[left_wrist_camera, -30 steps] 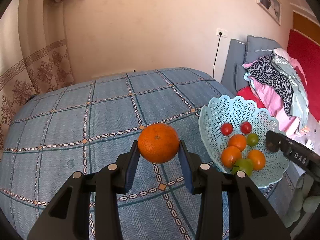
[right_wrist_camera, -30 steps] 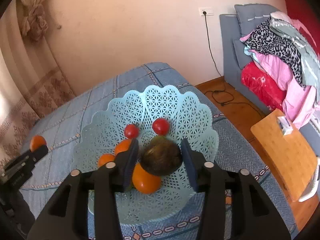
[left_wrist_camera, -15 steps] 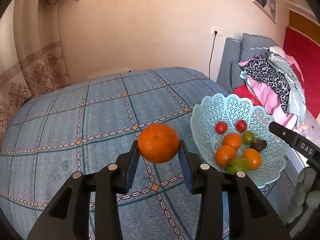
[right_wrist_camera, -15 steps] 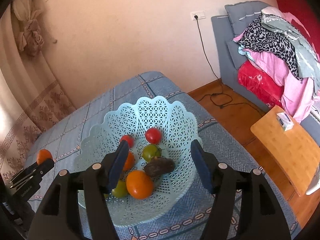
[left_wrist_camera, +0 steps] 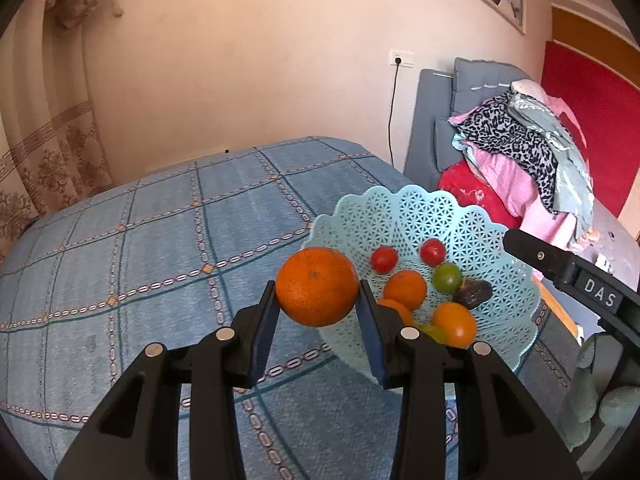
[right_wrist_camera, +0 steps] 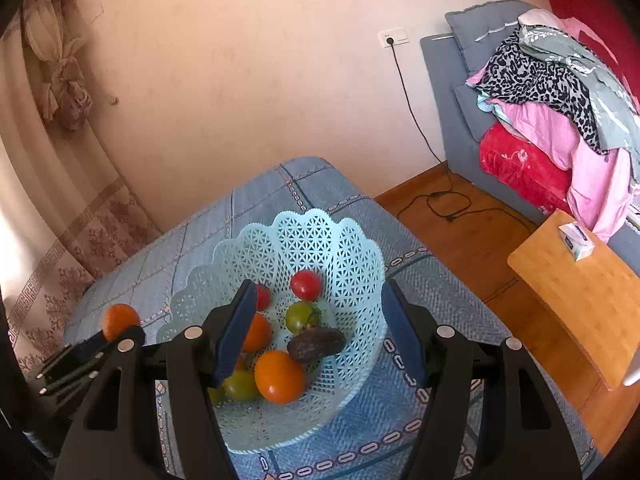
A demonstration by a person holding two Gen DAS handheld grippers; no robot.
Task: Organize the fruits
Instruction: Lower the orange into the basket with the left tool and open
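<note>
One orange (left_wrist_camera: 317, 286) is getting carried in, pinched tight by the left gripper (left_wrist_camera: 318, 312) just at the basket's (right_wrist_camera: 304, 236) 9 o'clock rim. The right gripper (right_wrist_camera: 318, 330) is hanging over the basket, jaws apart and gripping nothing, with the dark fruit (right_wrist_camera: 316, 345) lying inside at 4 o'clock. Next I'd say: get over the bowl, lower, let go gently.
</note>
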